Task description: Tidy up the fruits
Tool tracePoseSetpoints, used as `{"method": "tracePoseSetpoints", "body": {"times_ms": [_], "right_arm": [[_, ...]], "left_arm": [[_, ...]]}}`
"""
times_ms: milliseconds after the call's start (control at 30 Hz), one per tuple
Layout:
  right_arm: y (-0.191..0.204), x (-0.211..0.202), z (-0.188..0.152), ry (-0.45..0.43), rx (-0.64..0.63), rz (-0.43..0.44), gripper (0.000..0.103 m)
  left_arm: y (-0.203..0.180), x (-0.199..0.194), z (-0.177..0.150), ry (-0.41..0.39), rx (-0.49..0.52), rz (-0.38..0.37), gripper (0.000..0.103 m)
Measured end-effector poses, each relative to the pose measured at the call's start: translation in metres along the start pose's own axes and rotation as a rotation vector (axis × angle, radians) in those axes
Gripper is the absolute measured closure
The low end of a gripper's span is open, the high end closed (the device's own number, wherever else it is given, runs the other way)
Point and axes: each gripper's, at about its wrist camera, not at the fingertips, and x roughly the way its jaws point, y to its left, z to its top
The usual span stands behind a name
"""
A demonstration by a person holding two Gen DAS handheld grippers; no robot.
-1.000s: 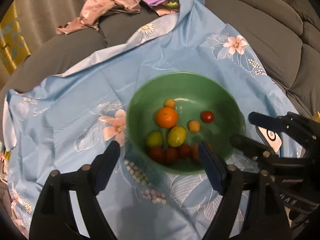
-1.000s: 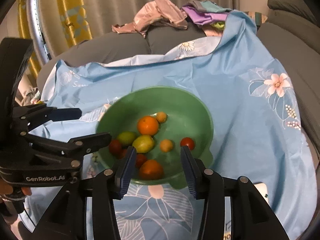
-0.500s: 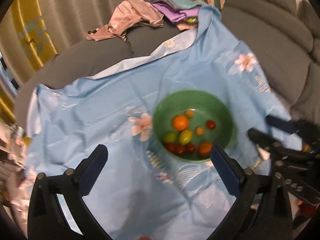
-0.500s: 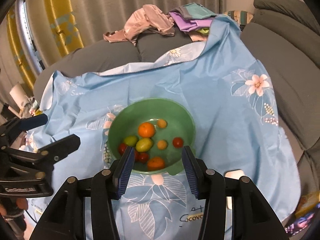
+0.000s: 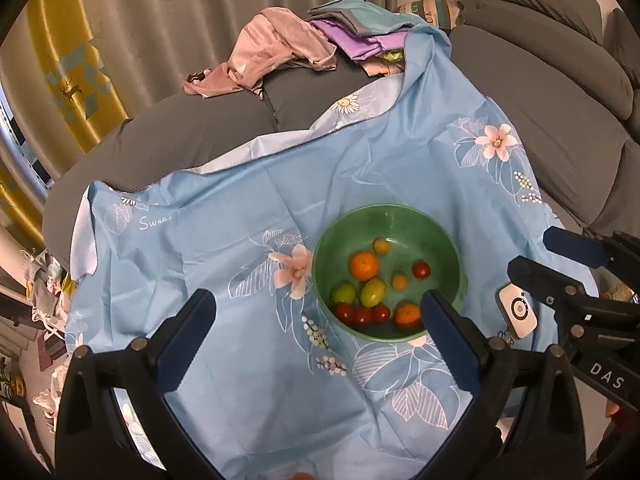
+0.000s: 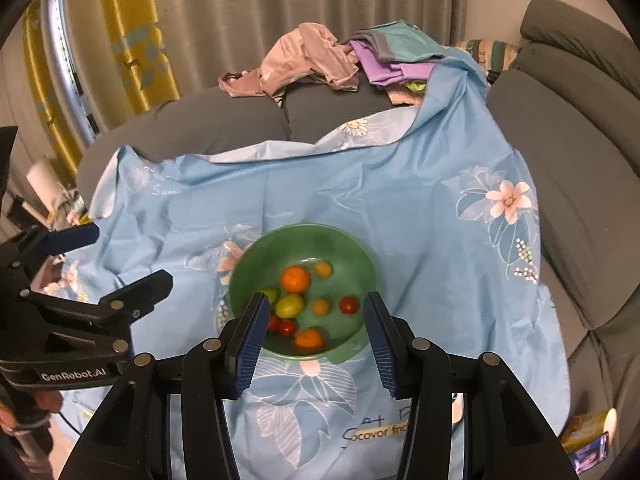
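Both the left hand-held gripper [image 5: 316, 336] and the right hand-held gripper [image 6: 316, 336] hang wide open and empty above the green bowl [image 5: 452, 240], which holds every fruit: oranges, cherry tomatoes, green limes. The bowl sits on a thin, slippery blue floral cloth [image 5: 240, 208] over a soft sofa [image 5: 560, 92]; pressing down could tip it, and round, glossy fruit may squirt from hard pads.
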Motion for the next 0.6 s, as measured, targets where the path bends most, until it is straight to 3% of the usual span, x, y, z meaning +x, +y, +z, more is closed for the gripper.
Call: {"method": "tracePoseSetpoints", "body": {"times_ms": [600], "right_arm": [[0.002,0.005,0.004,0.019,-0.007,0.024,0.054]], "left_arm": [[-0.004,0.012,0.005,0.036,0.001,-0.001,0.0]]}}
